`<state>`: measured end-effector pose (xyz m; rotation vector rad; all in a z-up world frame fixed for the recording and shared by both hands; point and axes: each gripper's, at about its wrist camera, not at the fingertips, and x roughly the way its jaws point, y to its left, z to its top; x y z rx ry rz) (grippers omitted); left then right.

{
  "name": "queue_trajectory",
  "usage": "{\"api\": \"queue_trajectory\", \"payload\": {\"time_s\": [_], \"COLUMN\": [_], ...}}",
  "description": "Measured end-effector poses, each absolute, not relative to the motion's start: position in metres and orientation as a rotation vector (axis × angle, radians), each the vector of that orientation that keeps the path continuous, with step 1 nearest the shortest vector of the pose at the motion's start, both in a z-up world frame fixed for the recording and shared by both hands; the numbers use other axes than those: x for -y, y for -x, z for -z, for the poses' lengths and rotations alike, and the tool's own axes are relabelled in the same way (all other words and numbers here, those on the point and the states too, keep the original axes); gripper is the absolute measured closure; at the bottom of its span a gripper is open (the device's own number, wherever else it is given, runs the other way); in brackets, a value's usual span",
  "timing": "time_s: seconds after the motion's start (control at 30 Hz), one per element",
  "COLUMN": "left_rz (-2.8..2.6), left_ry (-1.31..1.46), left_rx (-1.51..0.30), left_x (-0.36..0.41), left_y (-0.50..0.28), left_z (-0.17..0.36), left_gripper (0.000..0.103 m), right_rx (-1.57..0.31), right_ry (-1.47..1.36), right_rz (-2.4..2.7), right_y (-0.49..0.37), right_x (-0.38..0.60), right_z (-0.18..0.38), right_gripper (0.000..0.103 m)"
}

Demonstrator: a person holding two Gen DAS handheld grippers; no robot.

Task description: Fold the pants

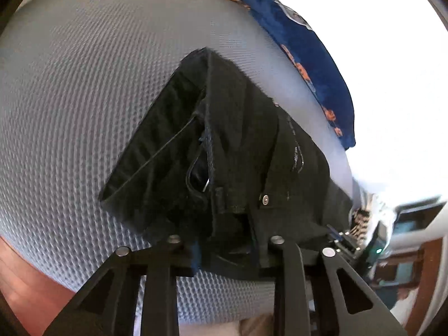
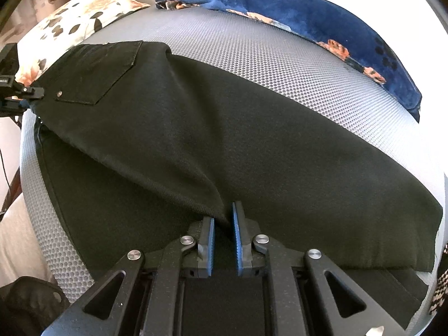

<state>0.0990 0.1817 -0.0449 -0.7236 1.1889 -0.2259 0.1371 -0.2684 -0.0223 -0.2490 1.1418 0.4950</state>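
Observation:
Black pants (image 2: 224, 128) lie lengthwise on a grey mesh bed cover (image 2: 280, 64), back pocket up at the far left. My right gripper (image 2: 224, 218) is shut on a raised fold of the leg fabric, which is pinched between its blue pads (image 2: 237, 232). At the left edge of that view my left gripper (image 2: 25, 92) grips the waist corner and lifts the top layer. In the left wrist view the waist end of the pants (image 1: 238, 128), with a metal rivet (image 1: 265, 199), drapes over my left gripper (image 1: 232, 240) and hides its fingertips; only a strip of blue pad (image 1: 196, 254) shows.
A blue blanket with orange flowers (image 2: 308, 14) lies along the far side of the bed. A floral pillow (image 2: 75, 16) sits at the far left. The near bed edge drops to a wooden floor (image 1: 25, 288). A dark bag (image 2: 28, 305) sits low at the left.

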Motion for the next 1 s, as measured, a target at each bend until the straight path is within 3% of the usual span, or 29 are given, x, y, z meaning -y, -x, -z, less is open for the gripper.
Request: {"api": "queue_trajectory", "payload": {"time_s": [0.3,0.53,0.87,1.0], "left_rz": [0.321,0.306,0.316,0.295], "left_ry": [0.476,0.459,0.296,0.248], "left_rx": [-1.166,-1.216,-1.18,-1.186], "left_x": [-0.186,-0.201,-0.203,-0.18], "left_y": [-0.121,-0.112,-0.097,-0.101], "left_z": [0.016,0.044,0.044,0.048], "left_gripper": [0.078,0.078,0.077,0.072], "right_rx": [-1.113,-1.204,-1.224,-1.228], "right_ry": [0.232,0.265,0.191,0.196], "right_rz": [-0.523,-0.55,-0.555,-0.558], "right_y": [-0.098,-0.071,-0.07,-0.071], "right_x": [0.264,0.242,0.242,0.241], "right_z": [-0.019,0.018,0.016,0.019], "right_gripper": [0.091,0.091,0.091,0.089]}}
